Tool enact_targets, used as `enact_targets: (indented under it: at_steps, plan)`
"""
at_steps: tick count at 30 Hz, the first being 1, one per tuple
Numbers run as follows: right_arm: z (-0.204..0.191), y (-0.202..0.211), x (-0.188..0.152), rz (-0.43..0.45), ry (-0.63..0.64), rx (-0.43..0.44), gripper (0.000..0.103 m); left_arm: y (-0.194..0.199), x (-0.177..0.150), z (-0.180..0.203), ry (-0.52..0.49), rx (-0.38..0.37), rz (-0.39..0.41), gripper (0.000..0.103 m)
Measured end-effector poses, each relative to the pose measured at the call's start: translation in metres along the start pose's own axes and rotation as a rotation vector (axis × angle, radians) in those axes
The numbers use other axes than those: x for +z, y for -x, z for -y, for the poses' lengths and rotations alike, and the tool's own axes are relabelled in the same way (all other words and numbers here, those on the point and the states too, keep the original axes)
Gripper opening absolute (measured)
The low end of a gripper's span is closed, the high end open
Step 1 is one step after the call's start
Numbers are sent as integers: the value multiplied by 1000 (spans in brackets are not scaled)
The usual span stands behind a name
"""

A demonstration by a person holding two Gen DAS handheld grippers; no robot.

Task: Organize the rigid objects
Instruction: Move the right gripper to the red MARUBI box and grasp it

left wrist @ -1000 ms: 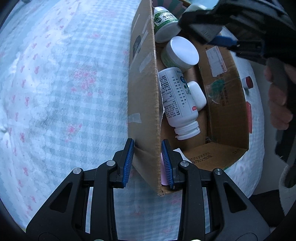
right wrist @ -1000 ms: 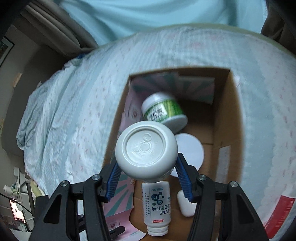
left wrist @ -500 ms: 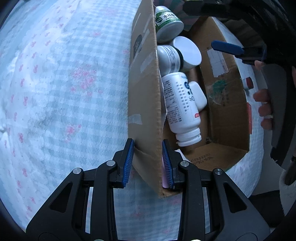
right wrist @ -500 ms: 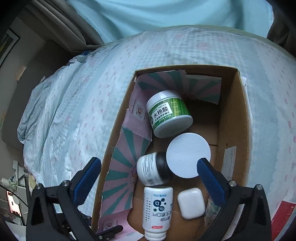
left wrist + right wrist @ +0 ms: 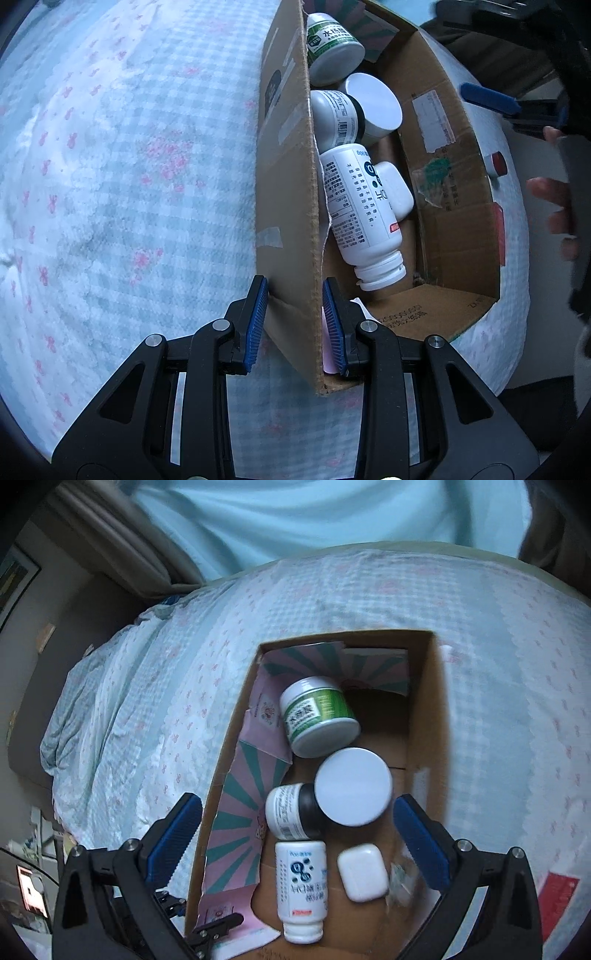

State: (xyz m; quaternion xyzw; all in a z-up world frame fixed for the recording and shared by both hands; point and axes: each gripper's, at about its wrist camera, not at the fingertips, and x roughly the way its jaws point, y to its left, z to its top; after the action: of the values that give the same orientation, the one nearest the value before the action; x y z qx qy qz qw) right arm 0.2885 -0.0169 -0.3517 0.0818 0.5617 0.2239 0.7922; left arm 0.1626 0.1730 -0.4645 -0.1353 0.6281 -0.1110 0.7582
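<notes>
An open cardboard box [image 5: 288, 184] lies on the bed, and my left gripper [image 5: 294, 295] is shut on its near wall, one pad outside and one inside. In the box [image 5: 421, 709] lie a green-label jar [image 5: 317, 716], a white-lidded jar [image 5: 352, 792], a white bottle with a black band [image 5: 288, 810], a long white bottle with blue print [image 5: 301, 882] and a small white case [image 5: 364, 871]. Above them my right gripper [image 5: 297, 805] hangs open and holds nothing. The left wrist view shows one of its blue fingers [image 5: 487, 99] over the box's far wall.
The bed has a pale checked cover with pink bows [image 5: 129, 166]. Pink and green striped paper [image 5: 243, 786] lines the box's left side. A small red-capped item [image 5: 496, 164] sits on the cover beyond the box. A person's hand [image 5: 554, 206] is at the right.
My right gripper opened and let go of the white bottle with the black band, which now lies in the box against the white-lidded jar. The gripper then lifted slightly. My left gripper stayed put.
</notes>
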Motion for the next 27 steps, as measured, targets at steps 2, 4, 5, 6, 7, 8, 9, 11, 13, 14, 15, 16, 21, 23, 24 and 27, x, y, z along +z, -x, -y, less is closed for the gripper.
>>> enact_targets:
  at_steps: [2,4,5,6,7,8,9,11,13,14,15,16,21,23,24,27]
  plan:
    - [5,15,-1,20,-20,-5,103,0,0,0,-8,1,-1,28]
    - [13,36,-2,59,-36,-21,103,0,0,1,-16,4,-2,28]
    - [17,47,-4,76,-42,-41,103,0,0,2,-16,5,-2,28]
    - [23,61,-7,98,-53,-75,103,0,-1,2,-17,6,0,28]
    - [28,70,-9,111,-63,-95,103,0,-1,2,-17,8,1,28]
    - [37,83,-14,129,-81,-122,103,0,-1,3,-19,11,2,28]
    - [44,92,-19,140,-98,-141,103,1,-2,5,-23,15,4,28]
    - [59,104,-30,148,-128,-181,103,0,-2,6,-26,20,5,28]
    - [75,116,-46,147,-136,-253,103,0,-2,6,-24,21,6,28]
    - [80,118,-53,142,-130,-291,103,0,-2,6,-16,17,8,28]
    - [88,120,-62,125,-118,-337,103,0,-3,5,-9,14,10,28]
    - [93,122,-68,118,-119,-368,103,0,-3,4,-6,13,14,28]
    - [131,121,-105,80,-174,-453,103,1,-5,4,-5,16,28,28]
    - [141,118,-117,72,-182,-486,103,1,-5,4,-6,13,29,28]
    - [145,116,-123,71,-186,-492,103,2,-6,4,-8,15,29,28]
    - [167,104,-142,63,-221,-491,103,2,-6,5,-15,22,28,28]
